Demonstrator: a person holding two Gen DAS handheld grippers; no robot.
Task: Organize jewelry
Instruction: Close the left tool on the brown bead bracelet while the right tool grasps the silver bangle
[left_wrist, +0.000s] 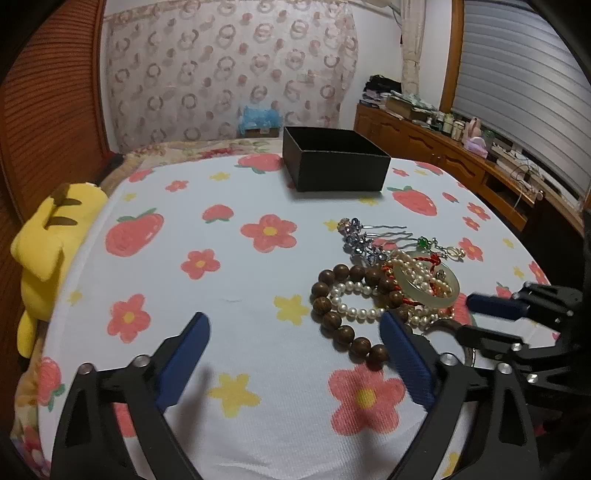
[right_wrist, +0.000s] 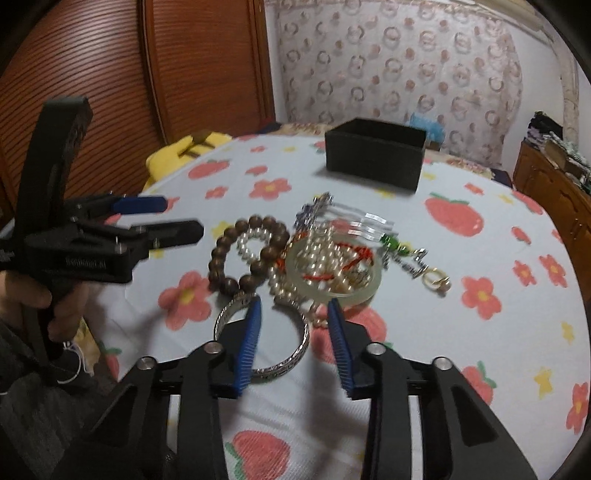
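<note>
Cloth (left_wrist: 236, 280) with strawberries and flowers bears an open black box (left_wrist: 334, 158) at the back, presumably for the heap; jewellery (right_wrist: 314, 254) lies heaped in front; left gripper (left_wrist: 295, 354) gapes empty; right gripper (right_wrist: 293, 325), narrowed, straddles the silver bangle (right_wrist: 291, 363), apparently to lift it, pads seemingly not touching.

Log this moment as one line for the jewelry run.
stage: reaching | right gripper: open, straddling silver bangle rim | left gripper: open, empty | black box: looks empty
</note>
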